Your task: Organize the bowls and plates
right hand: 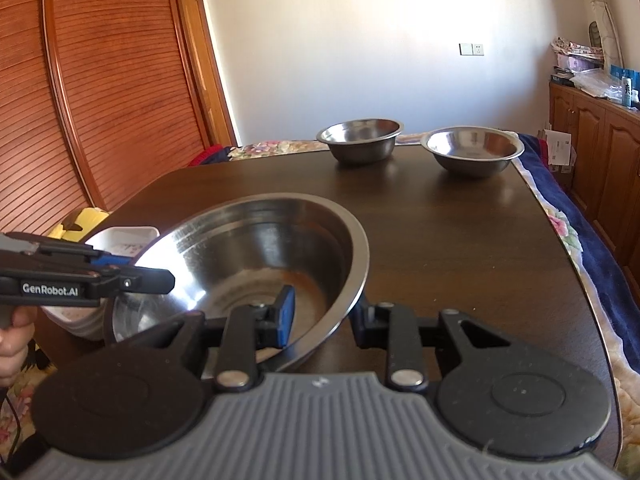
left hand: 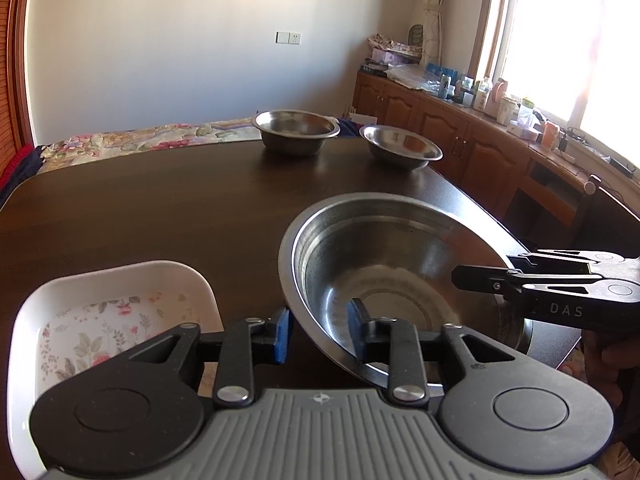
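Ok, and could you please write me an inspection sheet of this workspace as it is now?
Surface: dark wooden table, glossy, no spills seen.
Job's things: large steel bowl near, tilted; two small steel bowls at the far edge, apart; white floral dish beside the large bowl.
Clutter: nothing seen on the table; bottles and boxes on the cupboard.
Grippers: left gripper straddles the large bowl's rim, pads seemingly not pressing; right gripper clamps the opposite rim.
Cables: thin black cable low, off the table.
Surroundings: floral bed cover, window, slatted wooden door.
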Motion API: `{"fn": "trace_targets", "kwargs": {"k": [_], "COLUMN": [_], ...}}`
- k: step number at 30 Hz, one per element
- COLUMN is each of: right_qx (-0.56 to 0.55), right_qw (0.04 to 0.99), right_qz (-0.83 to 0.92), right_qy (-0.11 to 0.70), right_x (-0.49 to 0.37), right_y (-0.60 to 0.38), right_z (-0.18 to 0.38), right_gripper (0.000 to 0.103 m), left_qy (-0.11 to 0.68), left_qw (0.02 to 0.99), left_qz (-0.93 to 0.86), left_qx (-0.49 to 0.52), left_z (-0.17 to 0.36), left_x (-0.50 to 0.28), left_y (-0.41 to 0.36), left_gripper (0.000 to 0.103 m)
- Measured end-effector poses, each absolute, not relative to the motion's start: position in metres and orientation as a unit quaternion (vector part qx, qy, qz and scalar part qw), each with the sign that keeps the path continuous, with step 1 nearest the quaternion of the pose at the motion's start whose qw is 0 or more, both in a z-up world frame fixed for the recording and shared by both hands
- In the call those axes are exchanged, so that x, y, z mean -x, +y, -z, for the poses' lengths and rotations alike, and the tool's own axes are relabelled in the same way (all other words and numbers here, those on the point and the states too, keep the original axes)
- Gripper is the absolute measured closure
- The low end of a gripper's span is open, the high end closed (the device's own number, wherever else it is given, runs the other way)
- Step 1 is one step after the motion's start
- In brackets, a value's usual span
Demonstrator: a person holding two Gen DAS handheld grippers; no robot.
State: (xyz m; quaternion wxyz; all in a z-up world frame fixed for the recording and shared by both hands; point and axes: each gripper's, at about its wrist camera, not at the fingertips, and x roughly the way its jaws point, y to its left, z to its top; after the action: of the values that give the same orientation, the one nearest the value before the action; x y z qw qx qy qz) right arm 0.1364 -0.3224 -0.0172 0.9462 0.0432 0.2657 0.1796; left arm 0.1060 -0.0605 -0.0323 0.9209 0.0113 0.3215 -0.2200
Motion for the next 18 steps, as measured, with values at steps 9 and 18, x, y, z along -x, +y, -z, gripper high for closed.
{"fn": "trace_targets", "kwargs": {"k": [9,18], "right_qx": [-0.039,0.011], "right_qw": [0.953,0.965], "right_qz": [-0.176,-0.168], "right_qy": [0.243,0.200], "right_x": [-0.131,-0.145], "right_y": [-0.333,-0.345], "right_z": [-0.002,-0.045], "right_gripper": [0.065,0.059], "left_qy": [0.293,0.254], "left_qw": [0.932,0.944], "left_qz": [0.212,0.211], "left_qx": [-0.004,-0.016], "left_z": [0.013,-0.021], "left_x": [-0.106,-0.131], "left_y": [-0.050,-0.050], "left_gripper": [0.043,0.016]}}
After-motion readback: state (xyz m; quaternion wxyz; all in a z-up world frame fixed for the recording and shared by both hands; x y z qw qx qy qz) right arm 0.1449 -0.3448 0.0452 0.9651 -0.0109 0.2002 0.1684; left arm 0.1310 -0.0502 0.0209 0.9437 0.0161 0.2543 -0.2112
